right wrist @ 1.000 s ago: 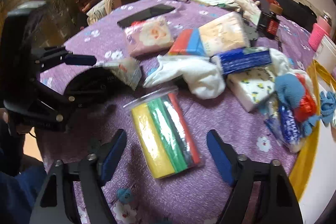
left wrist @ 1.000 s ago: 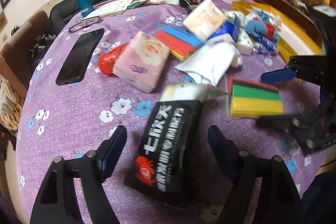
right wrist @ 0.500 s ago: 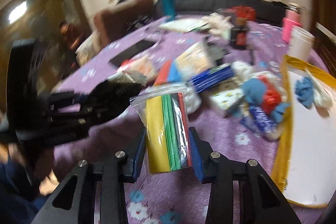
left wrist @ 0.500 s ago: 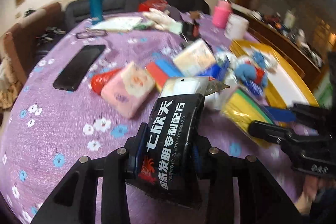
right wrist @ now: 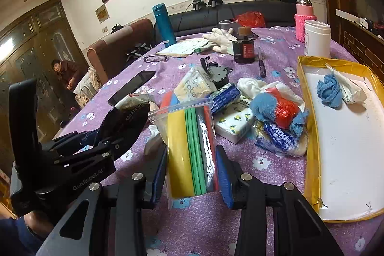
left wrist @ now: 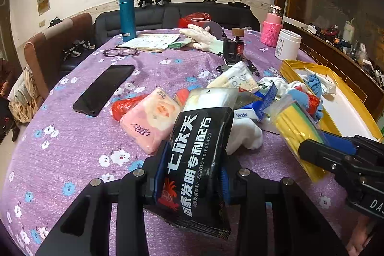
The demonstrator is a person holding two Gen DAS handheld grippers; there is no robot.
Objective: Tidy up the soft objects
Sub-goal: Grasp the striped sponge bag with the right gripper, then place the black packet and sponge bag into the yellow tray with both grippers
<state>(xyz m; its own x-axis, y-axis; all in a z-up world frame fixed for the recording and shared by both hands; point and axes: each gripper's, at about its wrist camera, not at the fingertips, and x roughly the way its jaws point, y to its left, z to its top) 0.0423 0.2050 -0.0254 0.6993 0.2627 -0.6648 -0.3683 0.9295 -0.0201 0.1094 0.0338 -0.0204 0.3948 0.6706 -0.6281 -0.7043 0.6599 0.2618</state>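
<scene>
My left gripper (left wrist: 192,174) is shut on a black packet with white Chinese print (left wrist: 196,160) and holds it lifted above the purple tablecloth. My right gripper (right wrist: 193,172) is shut on a clear zip bag of yellow, green and red cloths (right wrist: 189,148), also lifted; it shows at the right of the left wrist view (left wrist: 295,133). A gold-rimmed white tray (right wrist: 309,136) at the right holds a blue cloth (right wrist: 327,90) and a white packet (right wrist: 348,88).
On the table lie a pink tissue pack (left wrist: 151,119), a white sock (left wrist: 244,133), a blue tissue pack (right wrist: 280,138), a black phone (left wrist: 105,90), glasses (left wrist: 120,52), a teal flask (left wrist: 127,13), a white jar (right wrist: 316,38) and an ink bottle (right wrist: 244,49).
Both grippers closed on their items and lifted them off the table: the left on the black packet, the right on the zip bag. Both views now tilt up.
</scene>
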